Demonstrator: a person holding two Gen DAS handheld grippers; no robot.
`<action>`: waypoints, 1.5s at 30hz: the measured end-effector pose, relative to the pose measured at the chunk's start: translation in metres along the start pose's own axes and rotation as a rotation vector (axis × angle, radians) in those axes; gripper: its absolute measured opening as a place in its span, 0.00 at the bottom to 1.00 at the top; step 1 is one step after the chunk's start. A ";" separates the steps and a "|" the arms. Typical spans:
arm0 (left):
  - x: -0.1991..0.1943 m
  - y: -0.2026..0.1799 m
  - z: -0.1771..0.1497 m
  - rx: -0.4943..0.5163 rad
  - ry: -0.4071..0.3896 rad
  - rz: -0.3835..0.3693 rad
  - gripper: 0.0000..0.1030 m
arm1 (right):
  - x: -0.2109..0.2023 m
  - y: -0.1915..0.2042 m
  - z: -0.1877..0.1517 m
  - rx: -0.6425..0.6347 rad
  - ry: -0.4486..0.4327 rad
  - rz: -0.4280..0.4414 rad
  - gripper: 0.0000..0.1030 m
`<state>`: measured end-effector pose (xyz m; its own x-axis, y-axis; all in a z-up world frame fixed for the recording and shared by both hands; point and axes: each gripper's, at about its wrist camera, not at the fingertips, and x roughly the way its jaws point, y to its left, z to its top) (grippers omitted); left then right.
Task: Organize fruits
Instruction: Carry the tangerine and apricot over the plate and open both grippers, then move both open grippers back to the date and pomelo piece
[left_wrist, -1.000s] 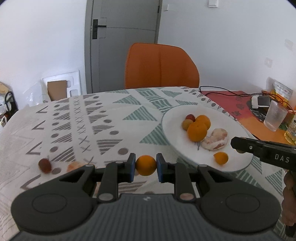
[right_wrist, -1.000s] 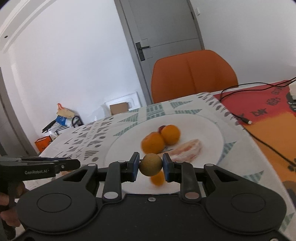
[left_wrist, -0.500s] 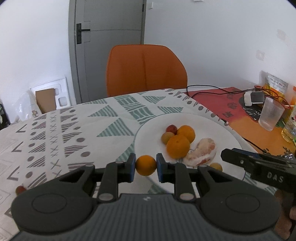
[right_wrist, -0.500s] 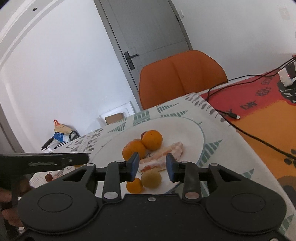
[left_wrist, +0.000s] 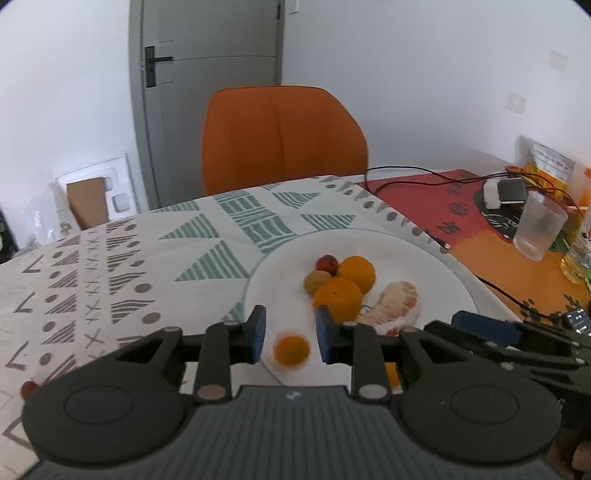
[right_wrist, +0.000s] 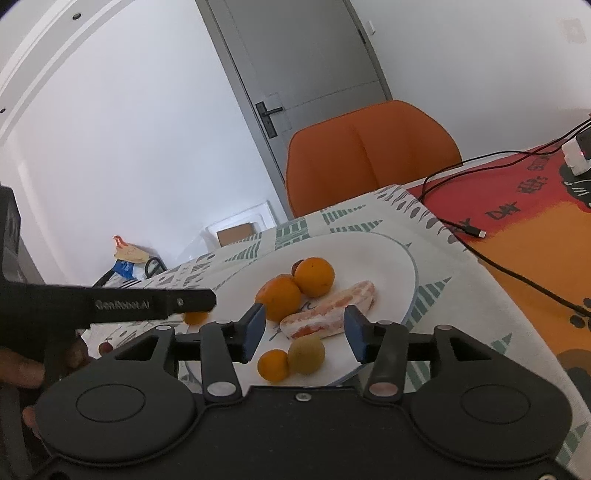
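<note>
I note a glossy white glazed plate (left_wrist: 424, 258) on a matt printed cloth (left_wrist: 110, 266) over the desk. Oranges (left_wrist: 338, 299) look dimpled, slightly shiny. Left tongs (left_wrist: 289, 334) show matt black plastic with blue rubbery pads (left_wrist: 258, 332). Ribbed clear tumbler (left_wrist: 537, 230).

Orange chair (left_wrist: 282, 140) at far table edge, back facing grey door (left_wrist: 210, 74) with dark handle. Patterned tablecloth (left_wrist: 122, 266) covers left part of table; red-orange mat (left_wrist: 443, 210) to right. Black cable (left_wrist: 413, 173) runs across mat to white and dark adapter (left_wrist: 504, 192). Ribbed clear glass (left_wrist: 539, 230) near right edge, just in front of adapter. White foam packing with cardboard (left_wrist: 96, 192) leans on wall left of door.
</note>
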<state>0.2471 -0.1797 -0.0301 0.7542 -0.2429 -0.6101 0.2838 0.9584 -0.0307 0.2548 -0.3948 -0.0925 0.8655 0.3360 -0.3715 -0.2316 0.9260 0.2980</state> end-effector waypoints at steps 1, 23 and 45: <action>-0.002 0.002 0.000 -0.006 -0.001 0.007 0.33 | 0.000 0.001 0.000 -0.006 0.001 -0.002 0.50; -0.080 0.071 -0.016 -0.130 -0.141 0.173 0.84 | -0.008 0.044 0.003 -0.115 -0.001 -0.014 0.91; -0.123 0.148 -0.053 -0.268 -0.180 0.232 0.87 | 0.006 0.109 0.000 -0.160 0.035 0.030 0.96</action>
<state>0.1649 -0.0004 -0.0018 0.8788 -0.0148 -0.4770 -0.0532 0.9903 -0.1287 0.2349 -0.2917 -0.0627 0.8416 0.3675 -0.3958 -0.3276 0.9300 0.1669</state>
